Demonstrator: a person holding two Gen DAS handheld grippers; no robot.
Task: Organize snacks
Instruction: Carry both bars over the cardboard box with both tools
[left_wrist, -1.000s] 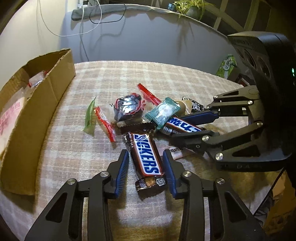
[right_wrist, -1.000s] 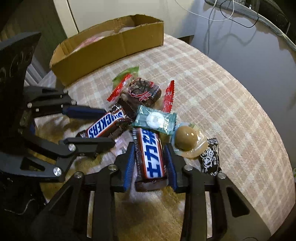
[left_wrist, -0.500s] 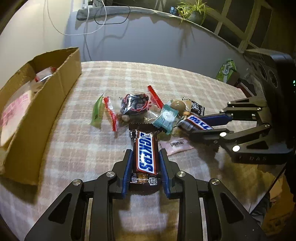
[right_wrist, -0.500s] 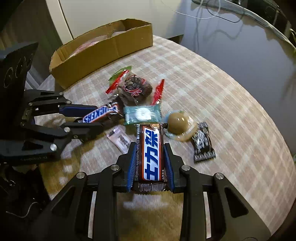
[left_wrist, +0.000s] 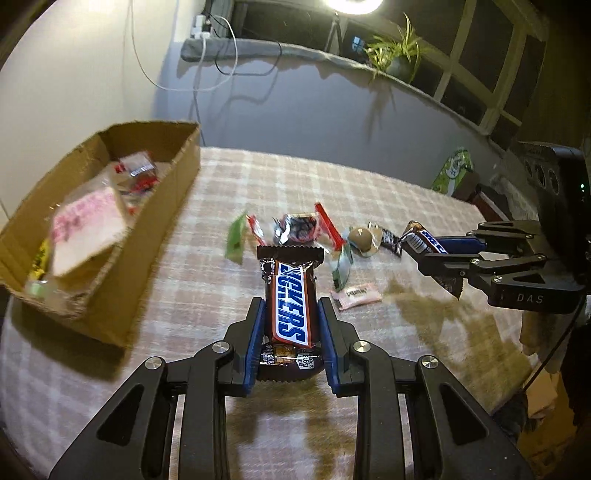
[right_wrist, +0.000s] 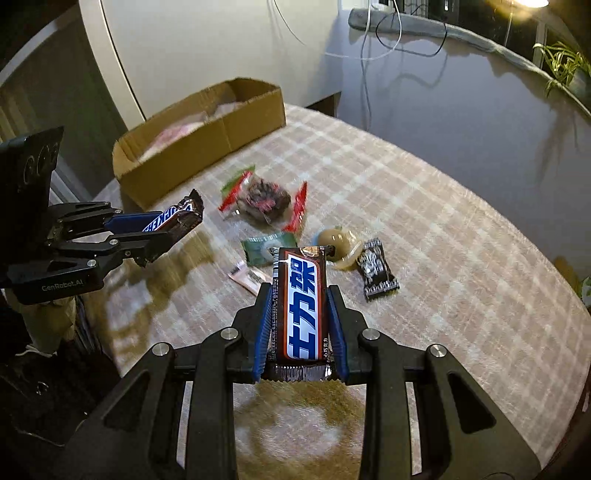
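Observation:
My left gripper (left_wrist: 291, 341) is shut on a Snickers bar (left_wrist: 291, 306) and holds it above the checked tablecloth; it also shows in the right wrist view (right_wrist: 162, 236). My right gripper (right_wrist: 300, 334) is shut on a second Snickers bar with Chinese lettering (right_wrist: 301, 306), also lifted; it shows in the left wrist view (left_wrist: 430, 247). A cardboard box (left_wrist: 147, 236) with several snacks inside stands at the left, seen too in the right wrist view (right_wrist: 207, 144). Loose snacks lie mid-table: a dark red-patterned pack (right_wrist: 264, 199), a green candy (right_wrist: 264, 249), a round brown sweet (right_wrist: 334, 240), a black-white candy (right_wrist: 376, 267).
A pink sachet (left_wrist: 356, 295) and red stick packs (right_wrist: 299, 206) lie on the round table (right_wrist: 461, 258). A green pack (left_wrist: 452, 173) sits beyond the far right edge. A grey wall, cables and a potted plant (left_wrist: 395, 55) stand behind.
Both grippers have lifted their Snickers bars off the table and drawn back from the snack pile. The box now shows more of its inside.

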